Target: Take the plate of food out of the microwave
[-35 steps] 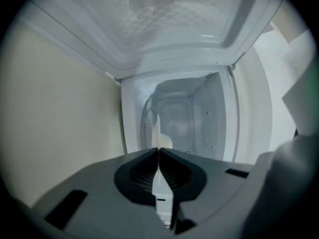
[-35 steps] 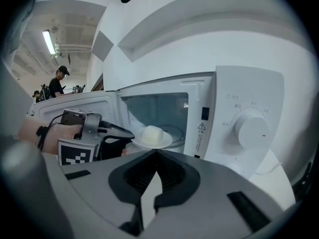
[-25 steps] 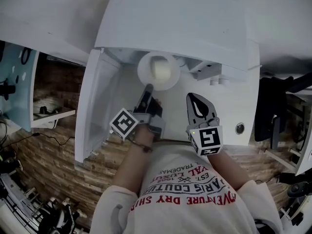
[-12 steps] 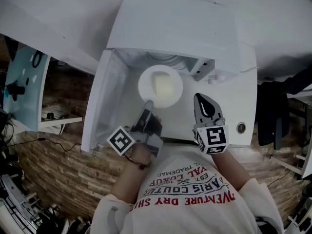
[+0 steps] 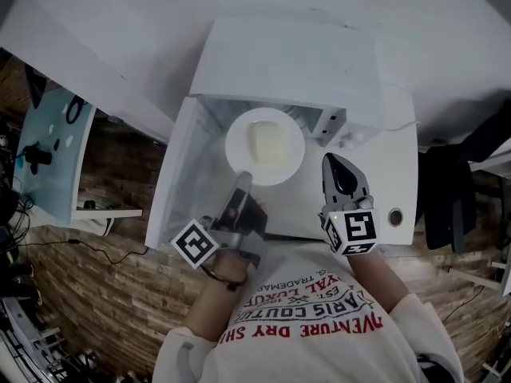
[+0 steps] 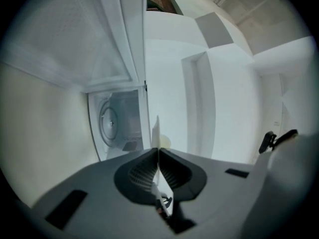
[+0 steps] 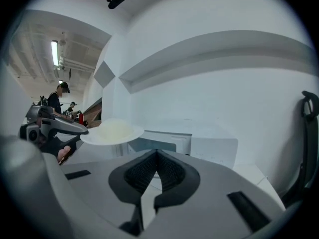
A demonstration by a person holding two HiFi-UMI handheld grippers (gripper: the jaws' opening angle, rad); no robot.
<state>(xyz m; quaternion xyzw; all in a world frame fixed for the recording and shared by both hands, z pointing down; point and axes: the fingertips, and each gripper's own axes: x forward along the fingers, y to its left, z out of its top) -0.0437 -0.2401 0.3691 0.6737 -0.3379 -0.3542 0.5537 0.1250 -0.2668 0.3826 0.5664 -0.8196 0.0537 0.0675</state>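
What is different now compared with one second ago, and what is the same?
The left gripper has pulled the plate of food out of the microwave, toward the person: earlier it sat partly under the microwave's top, now it shows whole before the opening. Unchanged: left gripper shut on the plate's rim, right gripper beside it, shut and empty, door open.

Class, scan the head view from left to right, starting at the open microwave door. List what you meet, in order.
microwave door → plate → right gripper → round fitting
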